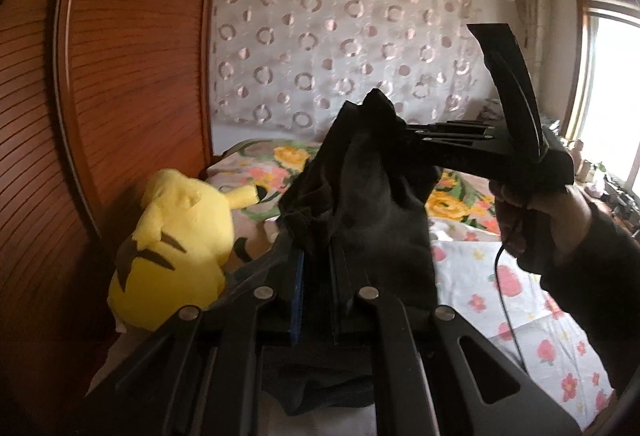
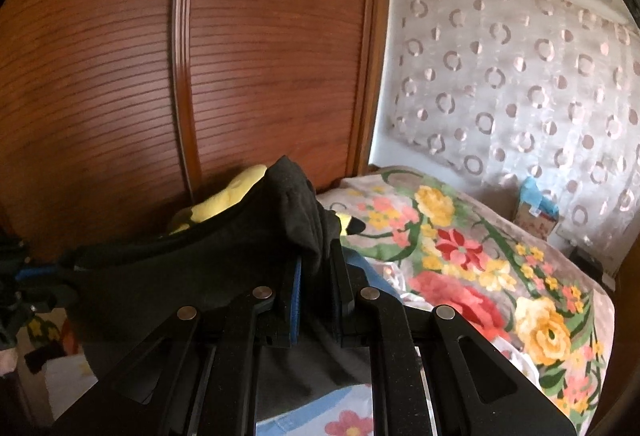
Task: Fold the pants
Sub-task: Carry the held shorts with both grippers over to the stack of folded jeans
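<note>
Black pants [image 1: 368, 196] hang bunched between both grippers above the bed. In the left wrist view my left gripper [image 1: 318, 248] is shut on a fold of the fabric, which rises in a peak over its fingers. My right gripper [image 1: 408, 135], carried by a hand [image 1: 532, 212] in a dark sleeve, comes in from the right and pinches the pants' upper edge. In the right wrist view the right gripper [image 2: 318, 256] is shut on a thick fold of the pants [image 2: 180, 276], which stretch left to the left gripper [image 2: 64, 266] at the frame's edge.
A yellow plush toy [image 1: 172, 248] lies against the slatted wooden wardrobe [image 1: 120, 76] on the left. A floral blanket [image 2: 460, 256] covers the far part of the bed, and a strawberry-print sheet [image 1: 520, 288] the near part. A black cable [image 1: 498, 268] hangs from the right gripper.
</note>
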Tool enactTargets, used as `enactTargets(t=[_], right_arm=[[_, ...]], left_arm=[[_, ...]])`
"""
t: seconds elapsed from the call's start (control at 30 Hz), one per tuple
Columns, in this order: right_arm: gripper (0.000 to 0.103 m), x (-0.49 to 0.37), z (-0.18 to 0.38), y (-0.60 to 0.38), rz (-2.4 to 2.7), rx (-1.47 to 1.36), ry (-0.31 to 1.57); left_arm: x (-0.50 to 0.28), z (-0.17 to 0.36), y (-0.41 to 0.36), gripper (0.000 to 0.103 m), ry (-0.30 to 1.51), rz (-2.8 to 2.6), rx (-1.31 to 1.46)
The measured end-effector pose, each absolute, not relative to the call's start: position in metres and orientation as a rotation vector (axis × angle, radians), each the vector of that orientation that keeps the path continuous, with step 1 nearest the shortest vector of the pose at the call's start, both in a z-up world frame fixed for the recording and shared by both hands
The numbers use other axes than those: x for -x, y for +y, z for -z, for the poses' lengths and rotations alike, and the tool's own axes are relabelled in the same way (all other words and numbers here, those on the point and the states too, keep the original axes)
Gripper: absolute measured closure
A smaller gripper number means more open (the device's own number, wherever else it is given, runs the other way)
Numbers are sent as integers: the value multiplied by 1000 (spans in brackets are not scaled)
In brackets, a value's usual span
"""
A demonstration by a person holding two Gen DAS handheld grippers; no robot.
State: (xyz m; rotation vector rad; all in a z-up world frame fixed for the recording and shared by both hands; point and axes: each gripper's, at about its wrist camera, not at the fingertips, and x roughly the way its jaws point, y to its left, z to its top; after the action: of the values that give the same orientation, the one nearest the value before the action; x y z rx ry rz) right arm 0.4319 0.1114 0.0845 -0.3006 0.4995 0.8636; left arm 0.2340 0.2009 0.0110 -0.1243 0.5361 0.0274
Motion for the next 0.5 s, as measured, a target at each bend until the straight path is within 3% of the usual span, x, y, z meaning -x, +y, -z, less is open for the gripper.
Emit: enactTargets(t=[0.2, 0.3, 0.33, 0.37, 0.5], right_arm=[[93, -446, -70, 130, -850, 306, 541], [76, -449, -67, 131, -854, 293, 558], [63, -449, -68, 130, -848, 287, 559], [56, -448, -70, 126, -832, 276, 551], [56, -443, -75, 109, -841, 243, 531]], left_arm=[[-235, 1, 206, 95, 574, -51, 128], [-233, 3, 205, 95, 574, -62, 121], [-233, 3, 204, 95, 572, -64, 119], [-231, 1, 204, 95, 567, -69, 116], [-225, -10, 203, 94, 529, -51, 144]])
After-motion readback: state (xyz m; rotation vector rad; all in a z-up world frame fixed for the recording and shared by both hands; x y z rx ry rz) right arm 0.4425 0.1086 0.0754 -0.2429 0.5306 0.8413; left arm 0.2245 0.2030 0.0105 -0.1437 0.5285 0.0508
